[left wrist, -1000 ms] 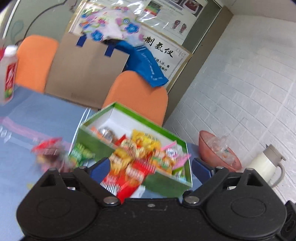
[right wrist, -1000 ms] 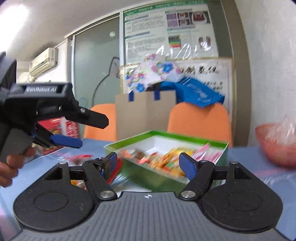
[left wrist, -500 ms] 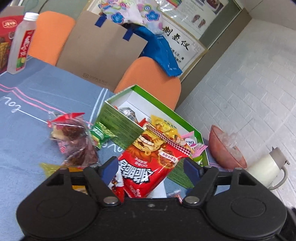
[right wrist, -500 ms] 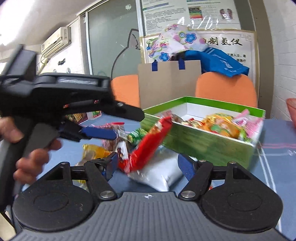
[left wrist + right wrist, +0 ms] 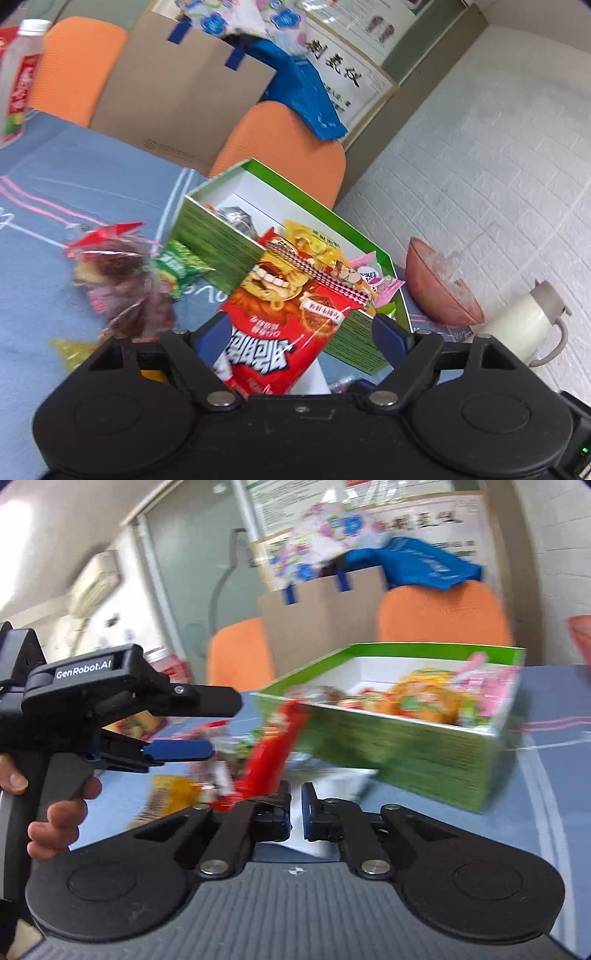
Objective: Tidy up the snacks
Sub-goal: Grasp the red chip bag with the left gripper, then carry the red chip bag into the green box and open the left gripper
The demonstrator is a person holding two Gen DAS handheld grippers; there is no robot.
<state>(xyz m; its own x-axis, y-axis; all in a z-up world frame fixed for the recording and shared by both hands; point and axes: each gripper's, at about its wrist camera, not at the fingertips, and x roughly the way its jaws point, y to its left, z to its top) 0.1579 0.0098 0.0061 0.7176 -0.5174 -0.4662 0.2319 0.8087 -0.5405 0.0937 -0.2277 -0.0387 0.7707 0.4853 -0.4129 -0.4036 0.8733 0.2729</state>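
A green box (image 5: 218, 243) holding several snacks stands on the blue table; the right wrist view shows it too (image 5: 406, 753). A red snack bag (image 5: 288, 317) leans upright against the box's near wall, seen edge-on as the red bag (image 5: 273, 753). My left gripper (image 5: 301, 332) is open, its fingers wide on either side of that bag without pressing it; a hand holds the left gripper (image 5: 221, 725). My right gripper (image 5: 295, 805) is shut, with nothing seen between its pads. It sits low, just in front of a white packet (image 5: 340, 782).
A clear bag of dark snacks (image 5: 118, 280), a small green packet (image 5: 177, 269) and a yellow packet (image 5: 70, 350) lie left of the box. A pink bowl (image 5: 439, 288) and white kettle (image 5: 517, 328) stand right. A bottle (image 5: 18, 81), paper bag (image 5: 184, 96) and orange chairs (image 5: 288, 147) stand behind.
My right gripper's jaws went from wide open to shut, and it sank toward the table. My left gripper came down closer to the red bag, still open.
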